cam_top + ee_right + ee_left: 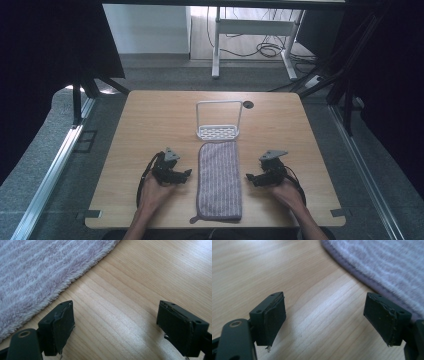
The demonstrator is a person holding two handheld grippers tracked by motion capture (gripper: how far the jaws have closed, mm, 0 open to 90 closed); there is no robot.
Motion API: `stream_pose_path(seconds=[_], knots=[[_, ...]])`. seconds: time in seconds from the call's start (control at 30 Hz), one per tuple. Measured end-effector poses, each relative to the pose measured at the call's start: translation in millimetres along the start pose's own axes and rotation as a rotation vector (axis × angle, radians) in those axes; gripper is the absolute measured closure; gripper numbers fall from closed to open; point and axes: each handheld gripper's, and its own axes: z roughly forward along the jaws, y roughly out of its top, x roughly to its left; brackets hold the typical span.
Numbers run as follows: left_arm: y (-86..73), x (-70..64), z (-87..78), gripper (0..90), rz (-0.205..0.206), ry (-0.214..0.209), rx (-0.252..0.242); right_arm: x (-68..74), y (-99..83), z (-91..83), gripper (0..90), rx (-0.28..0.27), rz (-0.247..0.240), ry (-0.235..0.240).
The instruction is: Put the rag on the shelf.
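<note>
Lying: a striped towel [219, 181] flat at table [150, 125] centre, a white rack [218, 120] at its 12 o'clock.
Left gripper [187, 173]: towel's 9 o'clock, jaws apart, empty.
Right gripper [248, 177]: 3 o'clock, jaws apart, empty.

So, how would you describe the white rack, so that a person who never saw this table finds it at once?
Look at the wooden table and go to its far middle, near the dark round hole. There the white rack stands just beyond the far end of the striped towel. It is the only upright thing: a perforated base under a tall wire frame.
</note>
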Motion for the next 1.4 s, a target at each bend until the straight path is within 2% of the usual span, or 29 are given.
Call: stream_pose_path(seconds=[0.07,0.23,0.33,0.43,0.5,0.57,0.6,0.7,0.77,0.8,0.83,0.9,1.0,1.17,1.23,1.3,1.37,1.4], knots=[[2.9,-1.2,-1.0,18.1,0.009,-0.006,-0.004,-0.7,3.0,-1.5,14.7,-0.004,0.0,-0.007],[8.0,0.2,-0.3,19.4,0.004,-0.038,-0.005,-4.5,12.4,-4.7,14.6,-0.025,0.044,0.007],[12.0,1.9,-0.8,21.0,0.012,-0.027,-0.009,-8.0,19.0,-5.4,14.7,-0.036,0.062,0.021],[16.0,3.0,-0.6,22.9,0.017,-0.037,-0.022,-10.1,24.1,-4.2,14.7,-0.047,0.077,0.036],[23.4,3.3,2.8,23.3,0.024,-0.061,-0.017,-10.9,31.6,-1.2,14.0,-0.057,0.086,0.057],[26.1,3.7,4.5,24.0,0.027,-0.07,-0.012,-10.7,36.5,1.9,14.1,-0.056,0.087,0.056],[31.8,3.1,8.9,24.7,0.044,-0.084,-0.007,-10.4,39.1,3.8,14.7,-0.053,0.088,0.054],[42.5,3.9,17.7,25.4,0.053,-0.115,-0.012,-9.8,46.7,10.6,19.4,-0.062,0.077,0.053],[45.3,3.9,19.7,26.7,0.056,-0.113,-0.01,-9.7,52.2,15.4,21.3,-0.062,0.076,0.049],[53.3,4.1,25.6,27.0,0.067,-0.113,-0.006,-9.4,55.0,17.6,23.5,-0.066,0.077,0.049],[53.3,4.1,25.6,28.1,0.067,-0.113,-0.006,-9.4,57.7,20.2,24.2,-0.068,0.073,0.049],[64.3,5.1,35.9,30.8,0.087,-0.096,0.002,-9.8,62.6,25.3,27.6,-0.061,0.072,0.04],[71.8,7.4,45.7,35.0,0.076,-0.095,0.0,-12.7,66.9,34.7,30.3,-0.051,0.084,0.036],[75.5,9.3,58.3,40.0,0.043,-0.117,-0.018,-19.6,70.7,47.3,34.4,-0.044,0.123,0.037],[74.8,9.8,62.9,40.0,0.037,-0.111,-0.015,-21.0,72.0,51.8,34.9,-0.041,0.14,0.041],[73.1,11.0,67.4,39.9,0.021,-0.132,-0.014,-21.7,72.9,56.4,36.8,-0.04,0.142,0.041],[71.2,10.0,71.2,39.7,0.037,-0.126,0.009,-20.7,73.4,61.0,38.2,-0.039,0.146,0.055],[70.2,9.1,71.9,39.3,0.044,-0.122,0.002,-19.4,73.7,62.6,38.8,-0.037,0.138,0.052]])
